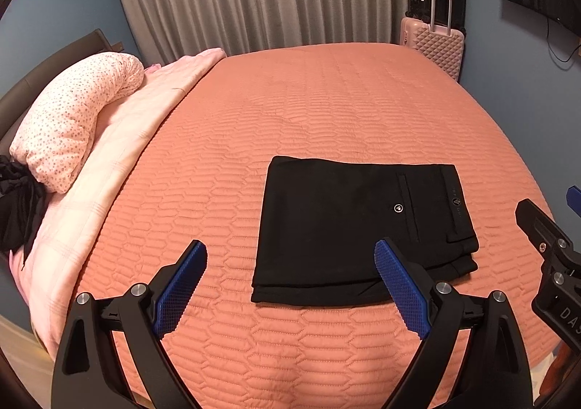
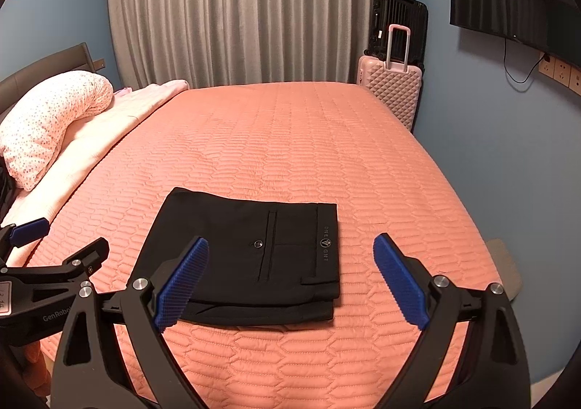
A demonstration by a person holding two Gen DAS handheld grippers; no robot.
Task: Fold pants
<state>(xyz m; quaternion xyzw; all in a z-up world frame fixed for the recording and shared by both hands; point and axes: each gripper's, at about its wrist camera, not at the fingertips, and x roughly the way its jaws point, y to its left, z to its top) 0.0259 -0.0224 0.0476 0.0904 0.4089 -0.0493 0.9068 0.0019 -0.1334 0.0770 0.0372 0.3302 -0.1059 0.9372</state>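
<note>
Black pants [image 1: 348, 227] [image 2: 250, 256] lie folded into a flat rectangle near the front edge of the orange quilted bed [image 1: 290, 111] [image 2: 290, 140], back pocket and waistband logo facing up. My left gripper [image 1: 290, 256] hovers open above the bed's front edge, its right blue pad [image 1: 399, 289] over the pants' near edge, nothing between its fingers. My right gripper [image 2: 290, 253] is also open and empty, its left pad [image 2: 181, 282] over the pants' near left corner. Each gripper shows at the side of the other's view.
A dotted pink pillow [image 1: 69, 118] [image 2: 47, 118] and a pale pink blanket [image 1: 120, 140] lie at the bed's left side, with dark cloth [image 1: 18, 205] beside them. Pink and black suitcases [image 1: 434, 42] [image 2: 394, 82] stand at the far right corner. Grey curtains [image 2: 247, 9] hang behind.
</note>
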